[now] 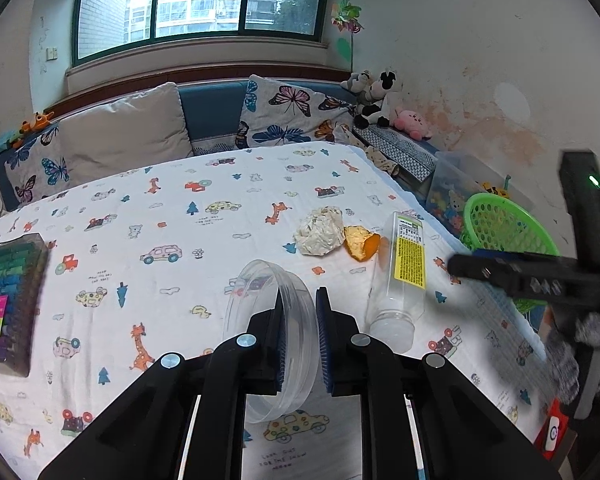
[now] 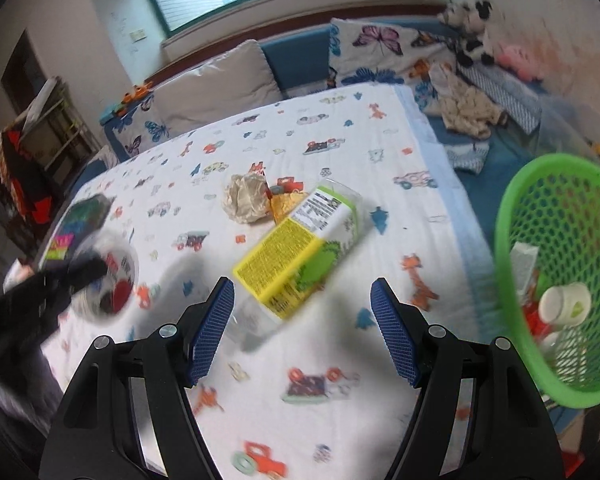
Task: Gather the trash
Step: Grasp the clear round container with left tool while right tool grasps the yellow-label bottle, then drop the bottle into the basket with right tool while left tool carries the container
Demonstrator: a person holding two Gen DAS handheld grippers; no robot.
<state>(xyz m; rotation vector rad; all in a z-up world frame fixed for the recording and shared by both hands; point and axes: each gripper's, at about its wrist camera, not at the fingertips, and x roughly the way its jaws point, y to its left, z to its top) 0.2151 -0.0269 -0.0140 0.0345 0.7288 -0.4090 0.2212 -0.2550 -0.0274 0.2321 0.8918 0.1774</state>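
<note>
**Left gripper clamping a clear round container, right gripper spread above the bottle**

Left gripper [image 1: 299, 336] is pinching the rim of a clear plastic container [image 1: 268, 332] between its blue pads, low and centre in the left wrist view, with the container tilted up off the patterned cloth [image 1: 140, 216] that is covering the desk. Right gripper [image 2: 302, 330] is hanging with its jaws wide apart and nothing between them, just over the near end of a clear plastic bottle [image 2: 300, 248] with a yellow and green label; the bottle is lying on its side in the middle of the right wrist view. Beyond the bottle, a crumpled paper ball [image 1: 319, 231] and an orange peel [image 1: 362, 243] are lying side by side, touching, right of centre in the left wrist view. A green mesh basket [image 2: 512, 216] is sitting at the right edge of the right wrist view, off the edge of the cloth, already holding a white cup [image 2: 565, 305] and other scraps too blurred to name. At the left edge of the left wrist view, a box of coloured sticks [image 1: 10, 300] is lying flat on the cloth.
</note>
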